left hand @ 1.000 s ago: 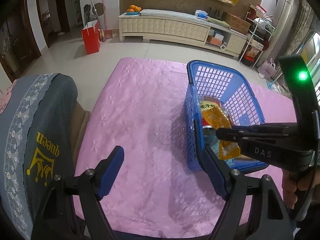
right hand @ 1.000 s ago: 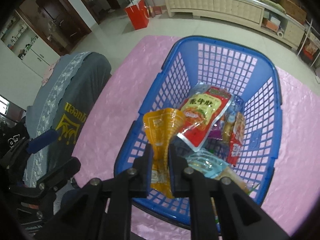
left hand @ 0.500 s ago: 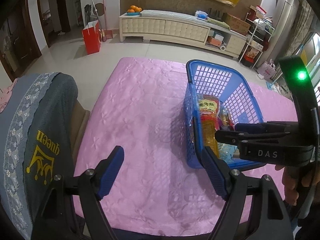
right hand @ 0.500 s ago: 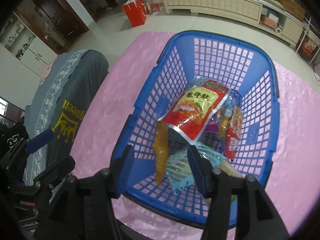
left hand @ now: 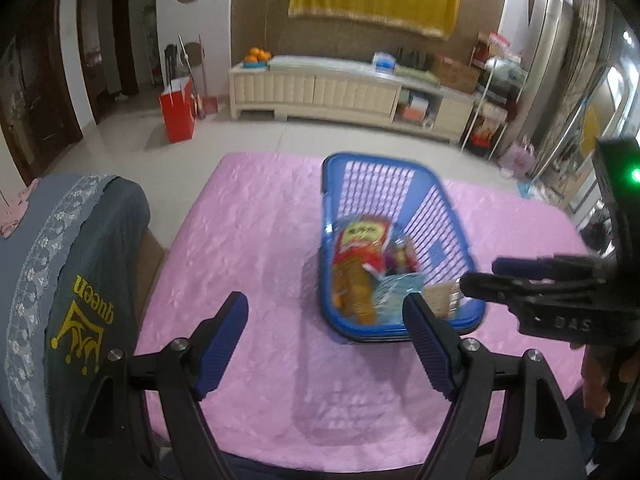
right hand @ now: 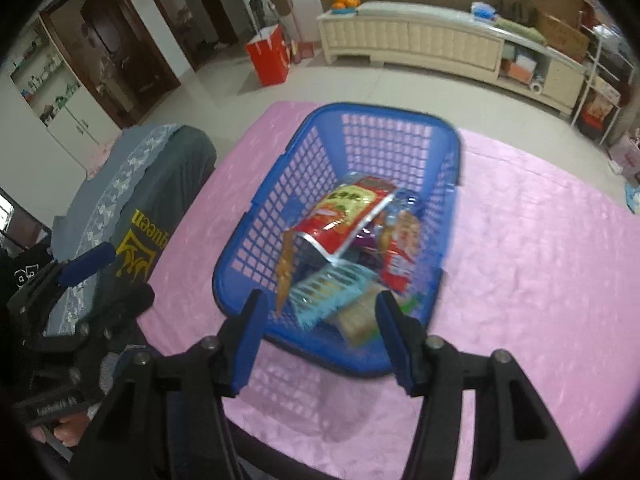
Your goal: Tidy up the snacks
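Observation:
A blue plastic basket (left hand: 384,172) (right hand: 276,192) stands on the pink tablecloth and holds several snack packets. A red and yellow packet (right hand: 344,210) (left hand: 360,240) lies on top, an orange packet (left hand: 354,288) (right hand: 286,268) leans at the basket's left wall, and a light blue packet (right hand: 328,292) lies near the front. My right gripper (right hand: 320,336) is open and empty, above the basket's near edge; it also shows in the left wrist view (left hand: 480,278). My left gripper (left hand: 326,344) is open and empty over the cloth, left of the basket.
A chair back with a grey "queen" cover (left hand: 76,280) (right hand: 136,208) stands at the table's left edge. The pink cloth (left hand: 248,240) covers the whole table. A cream cabinet (left hand: 320,92) and a red bag (left hand: 178,108) stand across the floor.
My right gripper opened and let the orange packet drop into the basket, then drew back toward the basket's near edge. Both views have pulled back and up a little.

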Available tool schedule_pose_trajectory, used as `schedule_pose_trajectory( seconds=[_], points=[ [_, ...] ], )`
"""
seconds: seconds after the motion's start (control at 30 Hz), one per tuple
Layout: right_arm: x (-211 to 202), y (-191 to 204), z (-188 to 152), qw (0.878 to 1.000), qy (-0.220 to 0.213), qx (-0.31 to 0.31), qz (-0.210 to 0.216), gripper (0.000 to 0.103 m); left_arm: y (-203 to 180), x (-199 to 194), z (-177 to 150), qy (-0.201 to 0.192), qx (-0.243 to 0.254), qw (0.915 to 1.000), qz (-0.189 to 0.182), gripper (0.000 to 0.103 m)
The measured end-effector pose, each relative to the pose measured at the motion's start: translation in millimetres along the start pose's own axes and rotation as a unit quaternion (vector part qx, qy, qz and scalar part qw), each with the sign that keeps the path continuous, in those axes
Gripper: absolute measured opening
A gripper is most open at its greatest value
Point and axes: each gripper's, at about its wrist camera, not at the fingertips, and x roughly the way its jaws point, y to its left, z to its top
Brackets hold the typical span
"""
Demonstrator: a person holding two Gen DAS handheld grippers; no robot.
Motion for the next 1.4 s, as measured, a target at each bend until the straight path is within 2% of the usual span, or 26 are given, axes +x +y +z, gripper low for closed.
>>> schedule_pose_trajectory(
  seconds=[0.07,0.13,0.2,0.27,0.4,0.47,0.53,0.57,0.6,0.67,0.77,0.83,0.87,0.9,1.0,1.13,1.4],
  points=[
    [-20,-6,-9,1.0,-0.025,0.007,-0.002,0.061,-7,-10,-4,-0.015,-0.006,0.9999,-0.005,0.078],
    [-42,-11,-20,0.998,-0.055,0.003,-0.012,0.061,-21,-22,-11,-0.022,0.0,0.9993,-0.028,0.078],
    [-67,-10,-31,0.995,-0.094,-0.016,-0.042,0.061,-30,-34,-15,-0.042,0.004,0.9981,-0.044,0.078],
    [-90,-8,-44,0.988,-0.132,-0.032,-0.067,0.066,-44,-50,-20,-0.078,0.016,0.9965,-0.028,0.078],
    [-124,-8,-64,0.978,-0.185,-0.039,-0.093,0.068,-70,-80,-33,-0.15,0.042,0.9877,0.016,0.078],
    [-140,-6,-77,0.968,-0.22,-0.044,-0.114,0.069,-79,-92,-40,-0.174,0.046,0.9837,0.009,0.078],
    [-152,-7,-87,0.96,-0.245,-0.043,-0.125,0.082,-83,-100,-46,-0.185,0.04,0.9819,-0.007,0.078],
    [-158,-8,-92,0.958,-0.257,-0.04,-0.123,0.083,-84,-102,-48,-0.188,0.039,0.9813,-0.01,0.078],
    [-163,-8,-97,0.957,-0.264,-0.039,-0.115,0.085,-85,-107,-51,-0.195,0.036,0.9801,-0.009,0.078],
    [-172,-7,-107,0.956,-0.272,-0.044,-0.101,0.086,-87,-115,-59,-0.209,0.036,0.9772,-0.005,0.09],
    [-180,-2,-125,0.944,-0.304,-0.039,-0.119,0.09,-92,-125,-73,-0.229,0.045,0.9722,-0.01,0.093],
    [-180,3,-135,0.938,-0.315,-0.044,-0.14,0.092,-94,-129,-82,-0.232,0.048,0.9714,-0.015,0.103],
    [-180,6,-139,0.933,-0.322,-0.046,-0.156,0.094,-96,-131,-87,-0.234,0.05,0.9708,-0.012,0.103],
    [-178,9,-143,0.929,-0.326,-0.045,-0.169,0.103,-99,-133,-90,-0.236,0.054,0.9702,-0.007,0.103],
    [-177,11,-153,0.924,-0.337,-0.041,-0.175,0.103,-106,-141,-100,-0.246,0.069,0.9667,0.003,0.103],
    [-181,9,-162,0.926,-0.339,-0.033,-0.164,0.103,-111,-149,-104,-0.249,0.074,0.9656,-0.003,0.103],
    [-187,7,-175,0.927,-0.338,-0.02,-0.159,0.103,-117,-148,-109,-0.24,0.067,0.9684,-0.008,0.103]
  ],
)
